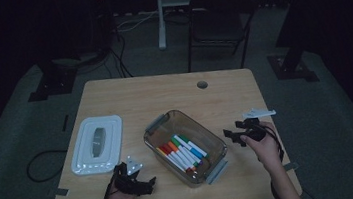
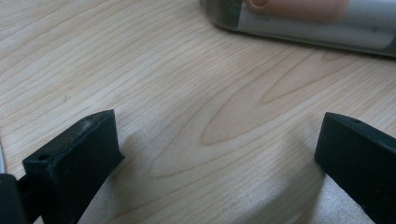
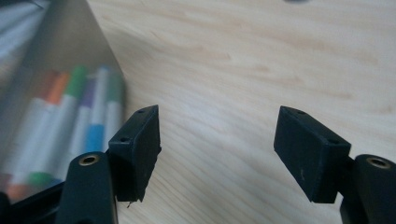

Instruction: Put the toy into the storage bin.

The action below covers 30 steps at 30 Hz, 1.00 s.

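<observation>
Clear plastic makes up the box (image 1: 186, 147) at the middle of the high view, and I read it as stiff and smooth-walled, likely slick under hard pads. It holds a row of markers (image 1: 183, 152) with coloured caps, so it should be light but will rattle and shift its load if tipped. I would take it by the grey clips at its short ends or by the rim, not the bowed side walls. Its white lid (image 1: 97, 144) lies flat to the left of it, well apart; that looks thin and a little flexible, best pinched at an edge.

My right gripper (image 1: 239, 133) sits right of centre, just beside the box, jaws apart with nothing between them; its own view shows bare wood between the pads and the markers through the box wall at the left edge. My left gripper (image 1: 134, 182) rests low in the frame, near the lid's corner, jaws also wide apart over bare table (image 1: 139, 96).

The table is pale wood grain, matte, offering fair friction. Around it the room is dim: grey carpet, a folding chair (image 1: 218, 21) at the top, cables on the floor.
</observation>
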Tool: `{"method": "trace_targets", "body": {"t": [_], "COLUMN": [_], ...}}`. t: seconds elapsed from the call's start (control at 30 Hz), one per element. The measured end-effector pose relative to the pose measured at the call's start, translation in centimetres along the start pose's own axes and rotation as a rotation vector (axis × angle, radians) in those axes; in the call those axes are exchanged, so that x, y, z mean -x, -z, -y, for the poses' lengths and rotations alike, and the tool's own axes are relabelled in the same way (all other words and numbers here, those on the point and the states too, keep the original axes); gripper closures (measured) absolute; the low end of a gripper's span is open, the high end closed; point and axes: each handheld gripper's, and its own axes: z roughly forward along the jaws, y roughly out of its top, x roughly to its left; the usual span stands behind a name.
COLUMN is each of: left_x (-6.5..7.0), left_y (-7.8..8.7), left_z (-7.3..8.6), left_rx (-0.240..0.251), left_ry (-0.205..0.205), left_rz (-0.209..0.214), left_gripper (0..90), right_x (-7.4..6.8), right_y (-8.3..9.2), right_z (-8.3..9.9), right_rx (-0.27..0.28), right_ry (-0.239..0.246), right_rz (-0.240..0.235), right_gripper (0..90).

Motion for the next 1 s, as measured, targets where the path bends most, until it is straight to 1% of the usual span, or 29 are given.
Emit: {"method": "trace_targets", "body": {"t": [0.03,0.07,0.1,0.13,0.17,0.23,0.27,0.3,0.33,0.37,0.4,0.43,0.5,0.53,0.57,0.6,0.67,0.73,0.8,0.83,0.9,0.93,1.0], "left_x": [0.0,0.0,0.0,0.0,0.0,0.0,0.0,0.0,0.0,0.0,0.0,0.0,0.0,0.0,0.0,0.0,0.0,0.0,0.0,0.0,0.0,0.0,0.0], "left_y": [0.0,0.0,0.0,0.0,0.0,0.0,0.0,0.0,0.0,0.0,0.0,0.0,0.0,0.0,0.0,0.0,0.0,0.0,0.0,0.0,0.0,0.0,0.0], "left_z": [0.0,0.0,0.0,0.0,0.0,0.0,0.0,0.0,0.0,0.0,0.0,0.0,0.0,0.0,0.0,0.0,0.0,0.0,0.0,0.0,0.0,0.0,0.0], "left_rx": [0.0,0.001,0.001,0.001,0.001,0.0,0.0,0.0,0.001,0.0,0.0,0.0,0.001,0.001,0.0,0.001,0.001,0.0,0.001,0.001,0.001,0.001,0.001], "left_ry": [0.0,0.001,0.0,0.001,0.001,0.0,0.0,0.0,0.001,0.0,0.0,0.0,0.0,0.0,0.0,0.0,0.0,0.0,0.0,0.0,0.0,0.0,0.0], "left_rz": [0.0,0.0,0.0,0.0,0.0,0.0,0.0,0.0,0.0,0.0,0.0,0.0,0.0,0.0,0.0,0.0,0.0,0.0,0.0,0.0,0.0,0.0,0.0], "left_gripper": [0.6,0.6,0.6,0.6,0.6,0.6,0.6,0.6,0.6,0.6,0.6,0.6,0.6,0.6,0.6,0.6,0.6,0.6,0.6,0.6,0.6,0.6,0.6], "right_x": [0.0,0.4,0.4,0.7,0.7,0.8,0.7,0.7,0.6,0.5,0.4,0.4,0.3,0.2,0.2,0.2,0.2,0.5,0.6,0.7,0.9,1.0,1.1], "right_y": [0.0,-0.5,-0.5,-1.1,-1.1,-1.6,-2.1,-2.1,-2.3,-2.5,-2.8,-2.8,-3.1,-3.5,-3.5,-3.8,-3.9,-4.1,-4.1,-4.1,-4.0,-3.9,-3.9], "right_z": [0.0,0.7,0.7,1.4,1.4,2.2,2.9,2.9,3.1,3.5,4.0,4.0,4.3,4.7,4.7,5.0,5.1,5.6,5.7,5.8,5.9,6.0,6.0], "right_rx": [0.0,-0.013,-0.013,-0.018,-0.018,-0.023,-0.031,-0.031,-0.035,-0.036,-0.037,-0.037,-0.038,-0.042,-0.042,-0.049,-0.056,-0.056,-0.057,-0.046,-0.045,-0.051,-0.053], "right_ry": [0.0,-0.005,-0.005,-0.015,-0.015,-0.008,0.003,0.003,0.006,0.009,0.013,0.013,0.023,0.023,0.023,0.033,0.035,0.019,0.017,0.011,0.002,-0.003,-0.005], "right_rz": [0.0,0.023,0.023,0.038,0.038,0.068,0.094,0.094,0.105,0.118,0.141,0.141,0.165,0.175,0.175,0.19,0.196,0.2,0.205,0.212,0.219,0.239,0.239], "right_gripper": [31.2,31.2,31.2,31.2,31.2,31.2,31.2,31.2,31.2,31.2,31.3,31.3,31.1,29.1,29.1,27.8,26.8,26.7,25.9,25.9,25.7,21.5,19.9]}}
